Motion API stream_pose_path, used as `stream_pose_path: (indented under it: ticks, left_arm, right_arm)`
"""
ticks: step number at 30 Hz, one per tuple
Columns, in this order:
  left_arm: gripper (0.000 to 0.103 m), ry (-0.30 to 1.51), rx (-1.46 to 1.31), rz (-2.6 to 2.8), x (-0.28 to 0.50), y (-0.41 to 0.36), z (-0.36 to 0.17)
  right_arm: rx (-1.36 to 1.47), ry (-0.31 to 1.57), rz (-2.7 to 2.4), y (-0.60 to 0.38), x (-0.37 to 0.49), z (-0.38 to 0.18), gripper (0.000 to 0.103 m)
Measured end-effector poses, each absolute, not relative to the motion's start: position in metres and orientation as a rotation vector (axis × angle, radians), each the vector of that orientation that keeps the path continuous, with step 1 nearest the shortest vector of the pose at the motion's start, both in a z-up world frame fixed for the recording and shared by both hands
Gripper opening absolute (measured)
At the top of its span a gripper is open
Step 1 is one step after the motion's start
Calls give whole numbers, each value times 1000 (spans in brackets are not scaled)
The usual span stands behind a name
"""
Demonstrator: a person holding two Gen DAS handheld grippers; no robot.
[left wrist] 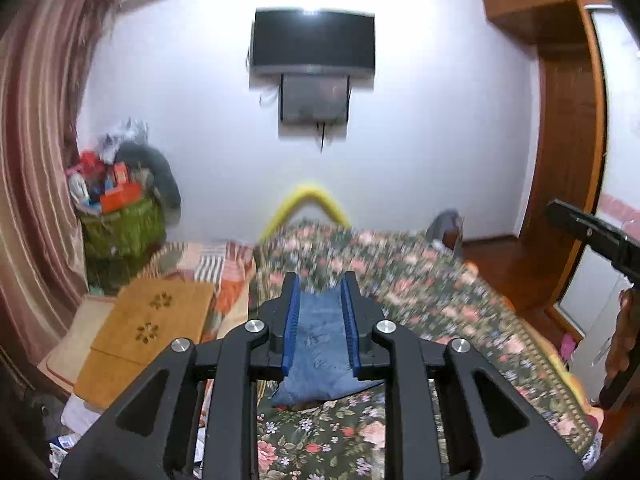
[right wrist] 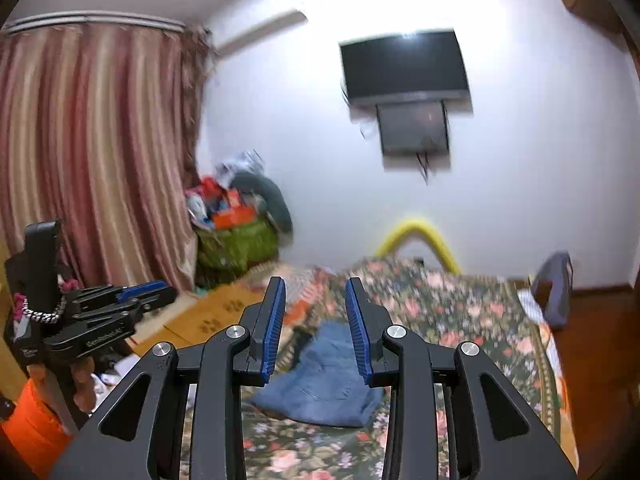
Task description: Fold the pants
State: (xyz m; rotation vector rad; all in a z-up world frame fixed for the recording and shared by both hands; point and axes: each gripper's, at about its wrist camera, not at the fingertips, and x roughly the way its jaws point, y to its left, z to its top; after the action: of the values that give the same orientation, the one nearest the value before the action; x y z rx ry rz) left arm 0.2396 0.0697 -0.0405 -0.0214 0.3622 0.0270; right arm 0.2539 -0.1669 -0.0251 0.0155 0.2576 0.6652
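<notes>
Blue denim pants (right wrist: pixel 320 376) are lying folded on the flowered bed (right wrist: pixel 460 304) — I'm holding both the left tool (left wrist: pixel 320 280) and right tool (right wrist: pixel 316 284) parted, gripping nothing.

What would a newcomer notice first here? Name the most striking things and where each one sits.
Probably the folded blue pants lying on the floral bedspread, straight ahead beyond the right gripper, whose blue-padded fingers stand apart and empty. Above, a dark TV hangs on the white wall, with a striped pink curtain at the left.
</notes>
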Motion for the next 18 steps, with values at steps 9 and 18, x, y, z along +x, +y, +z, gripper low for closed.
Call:
stream_pose_path:
  ticks: [9,18]
  left_arm:
    - [66,187,-20,19,135,48,-8]
    - [100,144,-12,38,97,40,-4]
  right_arm:
    - [42,122,644,-170,165,-9,47]
    - [20,82,570,-171,140,-15,93]
